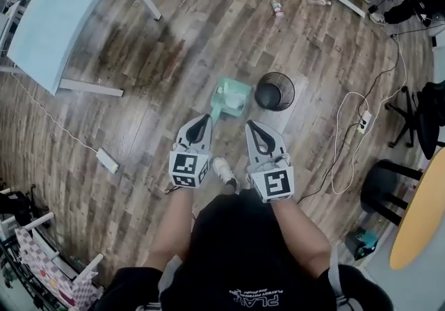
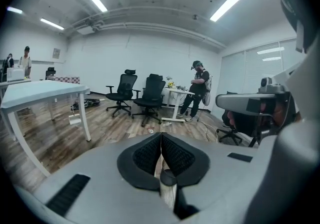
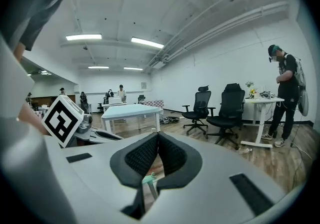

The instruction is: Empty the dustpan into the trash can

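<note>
Head view: both tools are being held out over the wooden floor (image 1: 139, 115), w/ the green dustpan (image 1: 233, 96) lying on it just ahead of them & the black mesh trash can (image 1: 274, 91) standing right beside the pan, on its right. The pan's handle (image 1: 216, 112) is pointing back toward the person, its end nearest the left gripper (image 1: 203, 120). Nothing is being touched by either tool yet.

Left gripper view: pads are being kept pressed together, nothing between them. Right gripper view: the right gripper (image 3: 158, 140) is likewise being held closed on nothing, w/ the green handle showing below, through the gap behind the pads.

Risks, as judged:
- Both tools are being presented closed, so unless one is opened first the handle is being met w/ closed tips. The pan could be getting shoved & its load scattered. Pale bits seem to be lying inside, but they can't be made out.
- Handle looks thin & smooth. W/ a grip taken near its end, the pan could be swinging or tipping early, w/ contents being spilled short of the can.
- Can looks light & is standing very close, so it could be getting knocked over during the lift.
</note>
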`<state>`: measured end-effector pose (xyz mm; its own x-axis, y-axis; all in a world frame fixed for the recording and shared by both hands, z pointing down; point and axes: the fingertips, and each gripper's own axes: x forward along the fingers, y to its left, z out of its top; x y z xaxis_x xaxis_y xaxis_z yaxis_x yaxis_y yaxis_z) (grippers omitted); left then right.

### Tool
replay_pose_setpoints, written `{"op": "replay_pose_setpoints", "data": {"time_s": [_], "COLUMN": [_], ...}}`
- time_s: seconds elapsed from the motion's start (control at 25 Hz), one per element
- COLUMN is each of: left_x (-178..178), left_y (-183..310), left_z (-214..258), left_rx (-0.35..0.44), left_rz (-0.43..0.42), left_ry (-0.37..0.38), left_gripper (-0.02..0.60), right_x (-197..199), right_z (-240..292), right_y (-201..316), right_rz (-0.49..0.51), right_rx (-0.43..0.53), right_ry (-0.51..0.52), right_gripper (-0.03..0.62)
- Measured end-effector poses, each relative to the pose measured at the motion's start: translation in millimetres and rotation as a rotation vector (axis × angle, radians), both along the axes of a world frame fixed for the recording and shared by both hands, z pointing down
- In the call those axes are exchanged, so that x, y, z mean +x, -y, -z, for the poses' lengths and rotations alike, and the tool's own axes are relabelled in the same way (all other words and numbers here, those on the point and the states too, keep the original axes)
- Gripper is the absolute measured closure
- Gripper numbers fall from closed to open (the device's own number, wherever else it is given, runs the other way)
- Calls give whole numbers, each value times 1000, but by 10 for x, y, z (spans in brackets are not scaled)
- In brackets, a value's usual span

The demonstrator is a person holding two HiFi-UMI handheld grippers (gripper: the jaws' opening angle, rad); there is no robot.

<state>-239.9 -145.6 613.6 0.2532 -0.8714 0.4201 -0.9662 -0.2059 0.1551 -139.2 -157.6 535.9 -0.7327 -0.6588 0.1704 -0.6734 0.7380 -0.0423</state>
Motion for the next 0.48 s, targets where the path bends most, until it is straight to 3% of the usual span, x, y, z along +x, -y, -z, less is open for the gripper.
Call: {"op": "replay_pose_setpoints", "data": {"time_s": [0.24,0.28,0.36,0.48], "left_x": [44,49,53,69], "left_y": [240,279,345,410], "left_z": [-471,-542,-694,-924], "left_rx": [-98,-114,-153,-218], "left_rz": [-15,-20,-31,-40], "left_ry": [82,89,94,108], "left_gripper": [560,545,444,417], "right_x": [79,97,121,151], "right_z": [-357,-403,-484,-600], "right_y": [270,325,415,462], "right_rz": [5,0,-7,-4], "right_rx": [-31,-39,-50,-63], "right_ry": [-21,-20,-17,-21], "right_gripper": [569,569,569,569]}}
